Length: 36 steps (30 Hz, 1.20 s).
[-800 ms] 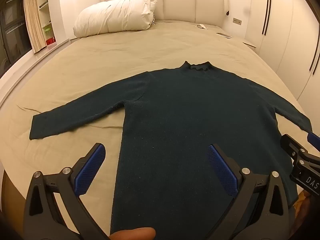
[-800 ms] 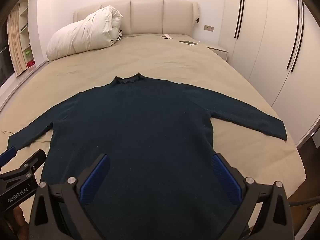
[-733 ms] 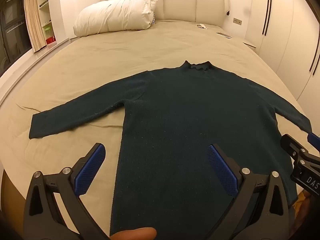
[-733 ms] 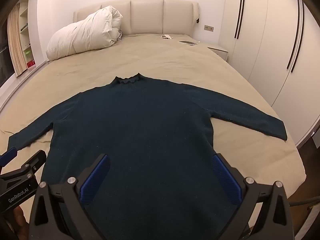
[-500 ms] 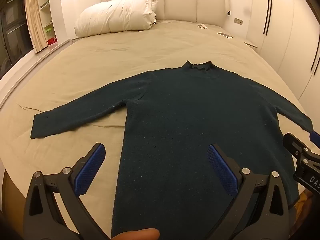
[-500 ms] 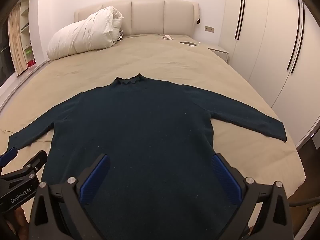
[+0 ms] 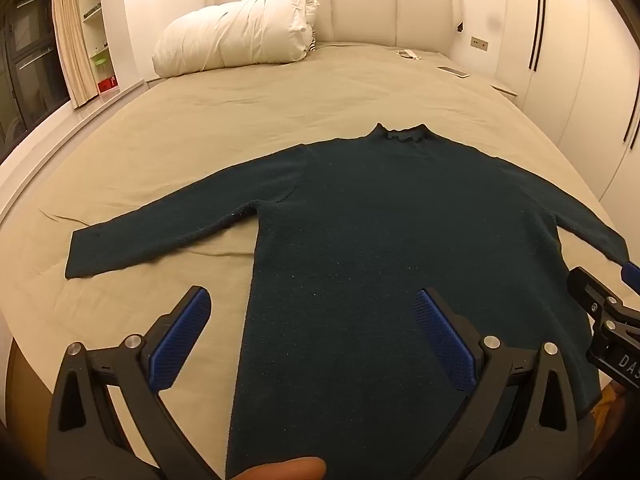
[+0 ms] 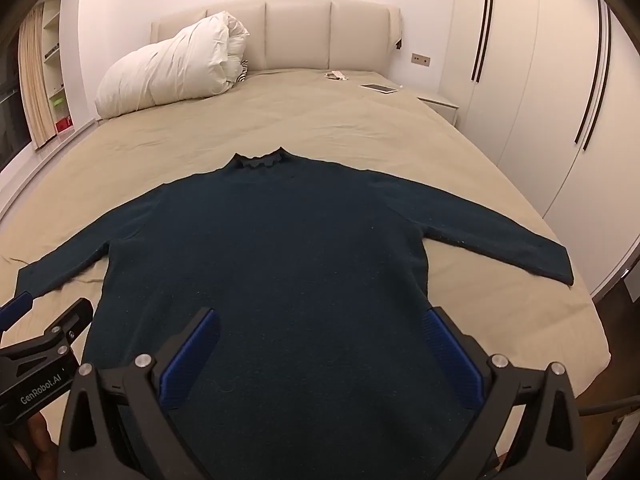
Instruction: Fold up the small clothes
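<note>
1. Your left gripper (image 7: 312,316) has its jaws spread wide, with nothing between the blue pads (image 7: 180,338). It hangs over the lower left part of the dark sweater (image 7: 400,248), tilted down toward the bed (image 7: 280,96).
2. The sweater's left side edge runs up between your left jaws, so the left pad sits over bare sheet and the right pad over knit.
3. Your right gripper (image 8: 320,354) is just as wide and holds nothing. Both its pads (image 8: 190,360) hover over the sweater's lower body.
4. The sweater lies flat ahead of both grippers, collar (image 8: 258,160) at the far end and hem nearest you.
5. One sleeve (image 7: 168,232) stretches out left of the left gripper; the other sleeve (image 8: 500,236) stretches out right of the right gripper.
6. A fingertip (image 7: 280,470) shows at the bottom edge of the left wrist view.
7. Far beyond the collar, a white duvet (image 8: 172,76) is bundled against the headboard (image 8: 300,32).
</note>
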Each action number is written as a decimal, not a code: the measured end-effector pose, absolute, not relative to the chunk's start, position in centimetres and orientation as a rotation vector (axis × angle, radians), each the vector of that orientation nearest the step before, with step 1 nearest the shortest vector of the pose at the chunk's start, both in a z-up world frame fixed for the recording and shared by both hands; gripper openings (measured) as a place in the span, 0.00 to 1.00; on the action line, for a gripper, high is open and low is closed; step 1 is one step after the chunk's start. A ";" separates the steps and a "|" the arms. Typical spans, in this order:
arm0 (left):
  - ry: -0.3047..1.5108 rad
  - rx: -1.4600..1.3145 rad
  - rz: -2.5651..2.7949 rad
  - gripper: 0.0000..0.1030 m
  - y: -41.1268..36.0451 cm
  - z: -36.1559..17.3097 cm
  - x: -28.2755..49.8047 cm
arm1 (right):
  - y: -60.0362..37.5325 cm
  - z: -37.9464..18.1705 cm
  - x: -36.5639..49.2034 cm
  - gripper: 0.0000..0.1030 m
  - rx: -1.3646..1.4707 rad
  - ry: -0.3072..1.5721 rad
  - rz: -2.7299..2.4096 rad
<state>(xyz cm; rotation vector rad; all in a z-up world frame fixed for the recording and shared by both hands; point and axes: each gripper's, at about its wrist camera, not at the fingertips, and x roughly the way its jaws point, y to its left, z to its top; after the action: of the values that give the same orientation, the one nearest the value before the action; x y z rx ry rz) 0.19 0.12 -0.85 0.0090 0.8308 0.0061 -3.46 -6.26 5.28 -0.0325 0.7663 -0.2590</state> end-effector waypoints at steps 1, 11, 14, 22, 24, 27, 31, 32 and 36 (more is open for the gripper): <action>0.831 0.008 0.006 1.00 0.1 -0.8 0.2 | -6.2 5.3 -3.5 1.00 -0.034 0.766 -0.259; 0.833 -0.003 0.004 1.00 0.3 -0.8 0.2 | -6.2 5.3 -3.4 1.00 -0.035 0.766 -0.260; 0.833 -0.004 0.001 1.00 0.4 -0.7 0.2 | -6.2 5.3 -3.4 1.00 -0.034 0.767 -0.261; 0.836 -0.009 -0.003 1.00 0.4 -0.5 0.1 | -6.1 5.2 -3.5 1.00 -0.036 0.765 -0.258; 0.837 -0.009 -0.004 1.00 0.3 -0.5 0.1 | -6.0 5.2 -3.5 1.00 -0.035 0.766 -0.257; 0.837 -0.010 -0.005 1.00 0.3 -0.4 0.1 | -6.1 5.2 -3.5 1.00 -0.038 0.766 -0.259; 0.839 -0.008 -0.007 1.00 0.2 -0.4 0.1 | -6.1 5.2 -3.5 1.00 -0.035 0.766 -0.259; 0.839 -0.008 -0.008 1.00 0.2 -0.4 0.1 | -6.0 5.2 -3.5 1.00 -0.035 0.766 -0.258; 0.839 -0.010 -0.009 1.00 0.1 -0.4 0.0 | -5.9 5.1 -3.5 1.00 -0.036 0.765 -0.257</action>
<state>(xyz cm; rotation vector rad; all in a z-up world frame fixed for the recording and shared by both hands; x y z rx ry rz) 0.03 0.15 -0.37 -0.0098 0.8391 -0.0087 -3.52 -5.92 5.10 -0.0360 0.7652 -0.2570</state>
